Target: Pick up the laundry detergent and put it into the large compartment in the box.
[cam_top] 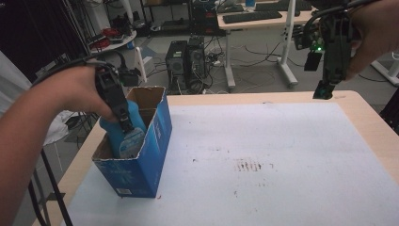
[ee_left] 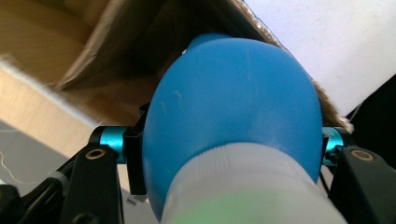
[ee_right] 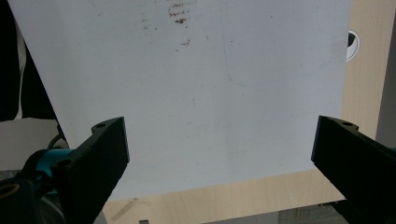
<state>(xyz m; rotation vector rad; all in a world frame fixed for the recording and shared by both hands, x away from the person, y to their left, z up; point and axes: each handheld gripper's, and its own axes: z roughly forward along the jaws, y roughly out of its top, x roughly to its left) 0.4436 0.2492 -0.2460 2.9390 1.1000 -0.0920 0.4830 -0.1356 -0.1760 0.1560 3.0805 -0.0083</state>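
Note:
A blue bottle (cam_top: 123,132) with a pale cap end stands partly inside an open blue cardboard box (cam_top: 141,165) at the table's left. My left gripper (cam_top: 123,123) is shut on the bottle over the box opening. In the left gripper view the bottle's rounded blue body (ee_left: 233,107) bulges between both jaws, and the brown box interior (ee_left: 116,56) lies beyond it. My right gripper (cam_top: 324,89) hangs high over the table's far right edge. Its jaws stand wide open around nothing, above the white mat (ee_right: 210,93).
A white mat (cam_top: 263,165) with dark scuff marks (cam_top: 248,165) covers most of the wooden table (cam_top: 367,113). Beyond the table stand computer towers (cam_top: 186,63) and a desk with keyboards (cam_top: 251,16). Cables trail from both grippers.

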